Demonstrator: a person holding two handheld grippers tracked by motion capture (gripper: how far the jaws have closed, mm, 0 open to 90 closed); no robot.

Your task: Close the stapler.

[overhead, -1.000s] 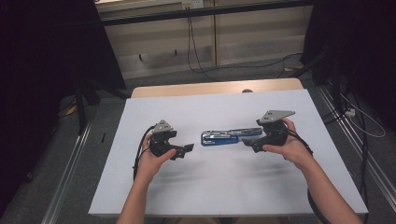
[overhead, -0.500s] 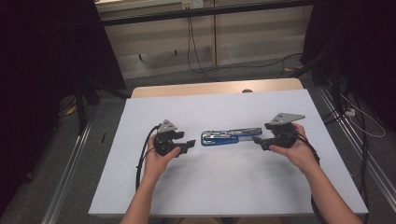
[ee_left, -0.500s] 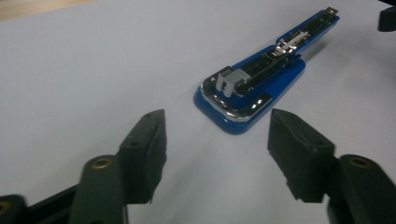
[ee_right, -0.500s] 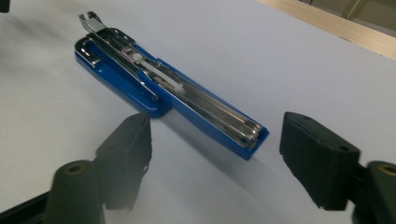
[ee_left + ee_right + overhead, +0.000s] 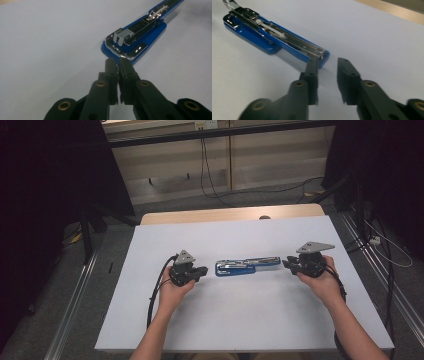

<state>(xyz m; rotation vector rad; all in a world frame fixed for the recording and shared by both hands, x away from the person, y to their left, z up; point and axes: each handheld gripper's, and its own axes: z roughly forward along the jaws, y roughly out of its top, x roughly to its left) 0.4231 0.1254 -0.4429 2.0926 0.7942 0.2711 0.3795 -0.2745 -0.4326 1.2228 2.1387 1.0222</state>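
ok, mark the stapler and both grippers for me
stapler (image 5: 247, 266), high view, on its metal top rail
left gripper (image 5: 118, 65), left gripper view, at its closed jaw tips
right gripper (image 5: 327, 65), right gripper view, midway between jaw tips

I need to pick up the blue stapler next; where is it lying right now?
In the high view, the blue and chrome stapler lies opened flat near the middle of the white table, between the left gripper and the right gripper, touching neither.
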